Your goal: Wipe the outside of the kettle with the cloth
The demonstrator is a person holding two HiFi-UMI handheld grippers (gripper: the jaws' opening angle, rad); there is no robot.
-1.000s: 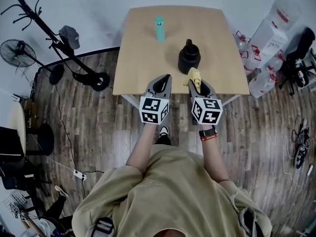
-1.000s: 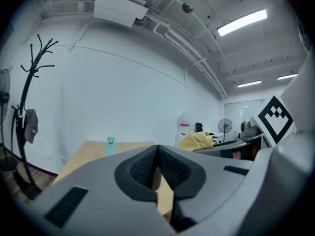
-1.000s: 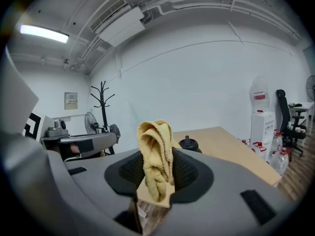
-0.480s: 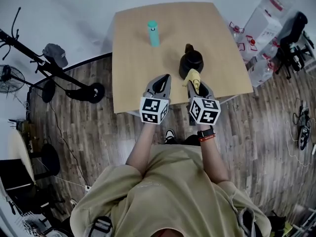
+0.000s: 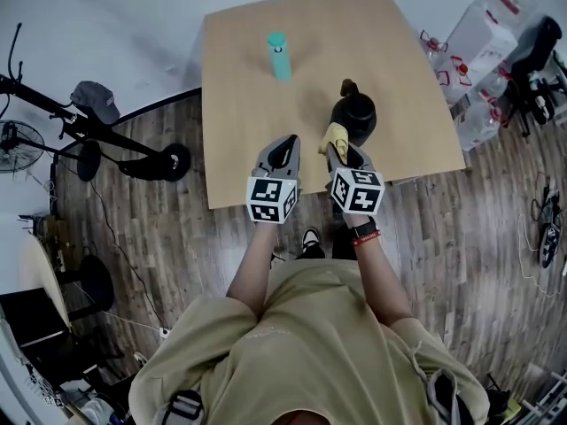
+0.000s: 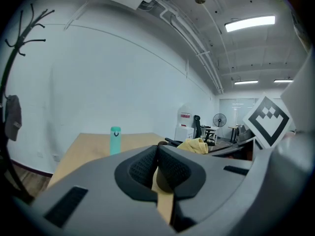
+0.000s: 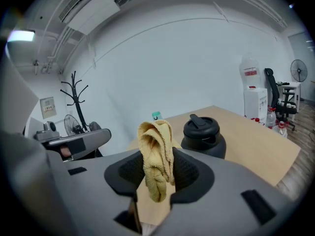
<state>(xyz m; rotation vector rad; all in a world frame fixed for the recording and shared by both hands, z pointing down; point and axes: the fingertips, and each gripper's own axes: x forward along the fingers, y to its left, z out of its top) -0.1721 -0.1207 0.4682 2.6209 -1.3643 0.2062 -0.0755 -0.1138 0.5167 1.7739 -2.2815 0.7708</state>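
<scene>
A person in a beige sweatshirt (image 5: pixel 301 343) stands at the 6 o'clock edge of a light wooden table (image 5: pixel 239 104), a dark watch with a red band (image 5: pixel 368 235) on the right wrist. The left gripper (image 5: pixel 285 145) (image 6: pixel 157 150) hangs over the near table edge with its grey ribbed pads pressed together at the tips and nothing between them. Just beside it at 3 o'clock, the right gripper (image 5: pixel 342 151) (image 7: pixel 157 173) pinches a crumpled yellow terry cloth (image 5: pixel 335 135) (image 7: pixel 156 154), which stands up out of the jaws. At 1 o'clock from the cloth, close by but apart, sits the squat black kettle with a lidded top (image 5: pixel 354 115) (image 7: pixel 203 133), upright on the table, with only bare tabletop between them. Farther on, at 12 o'clock from the left gripper and well apart from the kettle, a slim teal bottle (image 5: pixel 280 55) (image 6: pixel 115 140) (image 7: pixel 156 115) stands upright. On the wood-plank floor at 9 o'clock are a black coat stand (image 5: pixel 62 120) (image 7: pixel 74 100) with a grey cap (image 5: pixel 92 100) and a floor fan (image 5: pixel 12 140). At 2 o'clock off the table are large clear water jugs (image 5: pixel 496 16) and a black office chair (image 5: pixel 539 53) (image 7: pixel 273 96).
</scene>
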